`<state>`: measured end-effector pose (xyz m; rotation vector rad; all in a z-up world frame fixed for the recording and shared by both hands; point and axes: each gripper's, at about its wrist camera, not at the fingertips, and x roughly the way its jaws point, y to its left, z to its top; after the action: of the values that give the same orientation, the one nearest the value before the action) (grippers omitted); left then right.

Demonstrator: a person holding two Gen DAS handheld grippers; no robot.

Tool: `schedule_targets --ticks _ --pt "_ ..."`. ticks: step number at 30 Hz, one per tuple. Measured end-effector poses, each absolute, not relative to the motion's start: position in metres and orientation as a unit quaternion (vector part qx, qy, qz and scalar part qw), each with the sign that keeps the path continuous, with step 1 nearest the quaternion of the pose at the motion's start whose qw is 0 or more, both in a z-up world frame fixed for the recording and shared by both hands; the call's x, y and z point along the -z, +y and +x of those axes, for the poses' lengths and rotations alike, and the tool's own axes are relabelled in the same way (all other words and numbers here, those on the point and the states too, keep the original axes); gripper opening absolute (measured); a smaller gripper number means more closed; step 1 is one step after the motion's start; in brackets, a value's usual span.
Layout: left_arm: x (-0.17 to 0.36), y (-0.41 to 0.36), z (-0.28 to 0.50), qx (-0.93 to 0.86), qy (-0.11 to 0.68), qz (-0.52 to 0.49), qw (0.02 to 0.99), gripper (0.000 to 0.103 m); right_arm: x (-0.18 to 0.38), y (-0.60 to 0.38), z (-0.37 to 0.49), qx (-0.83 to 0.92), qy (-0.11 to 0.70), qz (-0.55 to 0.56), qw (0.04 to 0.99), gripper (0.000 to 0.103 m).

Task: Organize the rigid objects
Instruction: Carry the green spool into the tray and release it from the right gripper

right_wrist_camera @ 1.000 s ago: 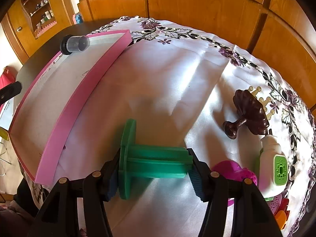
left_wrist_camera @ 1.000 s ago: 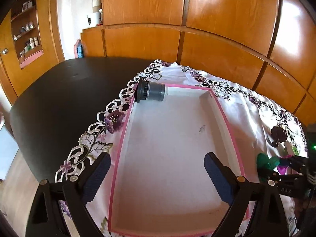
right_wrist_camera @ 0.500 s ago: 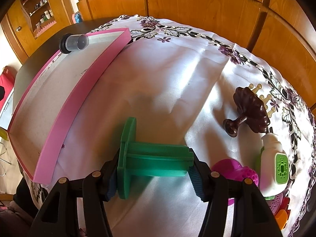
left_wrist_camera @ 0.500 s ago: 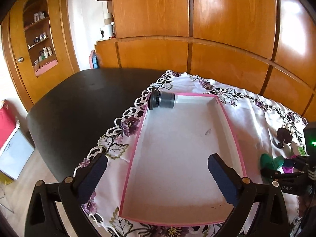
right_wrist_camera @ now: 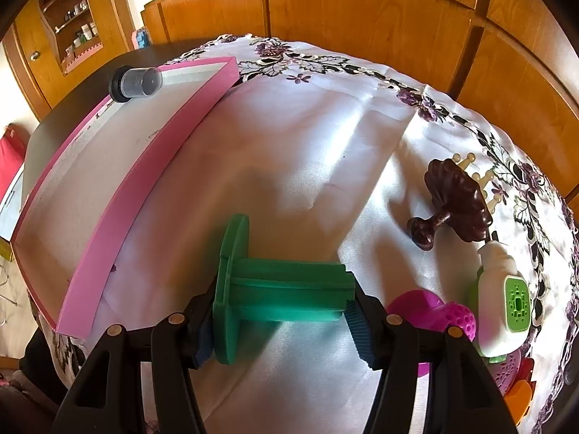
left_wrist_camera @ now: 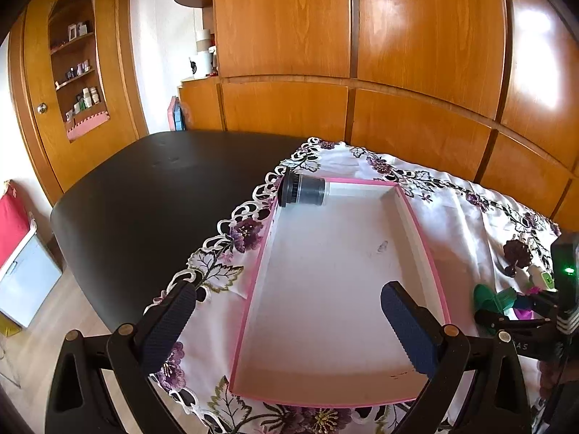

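Pulled back and up from the pink box [left_wrist_camera: 427, 238] since a second ago, left gripper [left_wrist_camera: 289, 322], jaws just widened to full spread, nothing between them. Grey cup [left_wrist_camera: 305, 191] lying on its side in the far left corner of the box, touching the wall. Clamped end to end on a green spool [right_wrist_camera: 278, 285], right gripper [right_wrist_camera: 278, 322], just right of the box above the white cloth [right_wrist_camera: 307, 137]. Farther right of the box: brown hairbrush [right_wrist_camera: 456, 206], white bottle [right_wrist_camera: 503, 296], magenta ball [right_wrist_camera: 459, 318]. Box on the cloth, cloth on the dark table [left_wrist_camera: 144, 195].
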<state>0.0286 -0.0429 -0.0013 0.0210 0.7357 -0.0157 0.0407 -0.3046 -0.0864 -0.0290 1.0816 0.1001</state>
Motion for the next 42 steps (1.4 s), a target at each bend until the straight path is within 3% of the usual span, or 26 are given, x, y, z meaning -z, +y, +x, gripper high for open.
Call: schedule_targets --ticks 10,23,42 --pt "0.010 -0.028 0.025 0.010 0.369 -0.004 0.929 0.103 0.081 -0.300 0.040 -0.001 0.516 -0.003 0.857 0.061" --pt "0.022 0.007 0.029 0.000 0.392 -0.050 0.919 0.103 0.011 -0.241 0.066 -0.058 0.460 0.012 0.886 0.061" --pt "0.040 0.063 0.034 -0.043 0.407 -0.104 0.907 0.103 0.059 -0.106 0.197 -0.123 0.530 0.044 0.838 0.061"
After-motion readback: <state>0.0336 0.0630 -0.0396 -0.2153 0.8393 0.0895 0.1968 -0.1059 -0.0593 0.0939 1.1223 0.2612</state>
